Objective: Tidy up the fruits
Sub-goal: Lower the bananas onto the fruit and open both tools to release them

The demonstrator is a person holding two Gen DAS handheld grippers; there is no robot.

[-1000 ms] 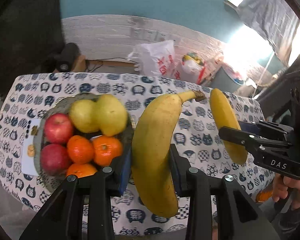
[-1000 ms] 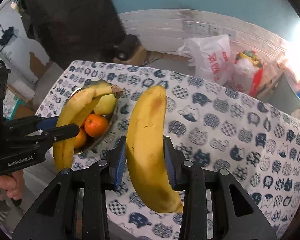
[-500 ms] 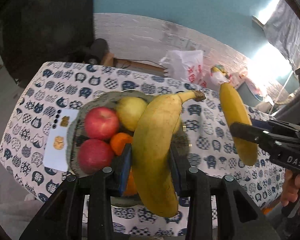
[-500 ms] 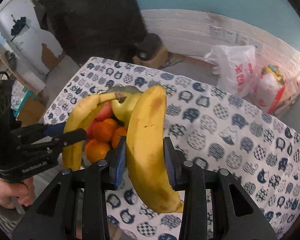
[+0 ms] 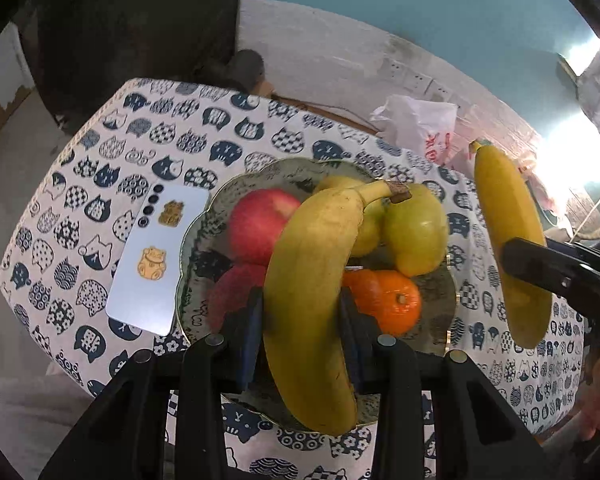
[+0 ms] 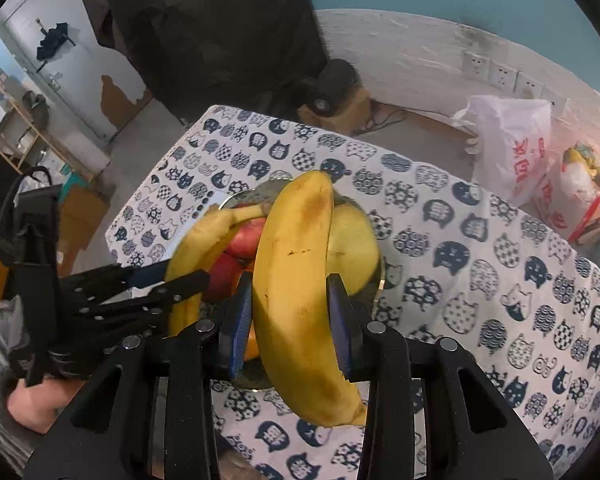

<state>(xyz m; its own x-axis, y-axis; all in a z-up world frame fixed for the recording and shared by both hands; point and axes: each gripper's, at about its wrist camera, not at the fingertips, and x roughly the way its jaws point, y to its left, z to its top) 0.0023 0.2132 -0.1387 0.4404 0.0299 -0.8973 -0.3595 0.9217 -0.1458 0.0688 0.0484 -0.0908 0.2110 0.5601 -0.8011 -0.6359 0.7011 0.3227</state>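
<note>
Two tools, left tool [image 5: 302, 334] and right tool [image 6: 288, 324], each clamp a banana.

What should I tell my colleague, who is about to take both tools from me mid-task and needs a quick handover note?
Left tool: shut on the stemmed banana, held upright in front of the bowl.
Right tool: shut on the second banana, also upright, near the bowl's right side.
Bowl: on the cat-print tablecloth, holding red apples, pears and oranges. A phone lies flat just left of it.
Done: the round fruit is in the bowl.
Left: both bananas are not yet set down; probably lay them on or beside the pile, one at a time.
</note>
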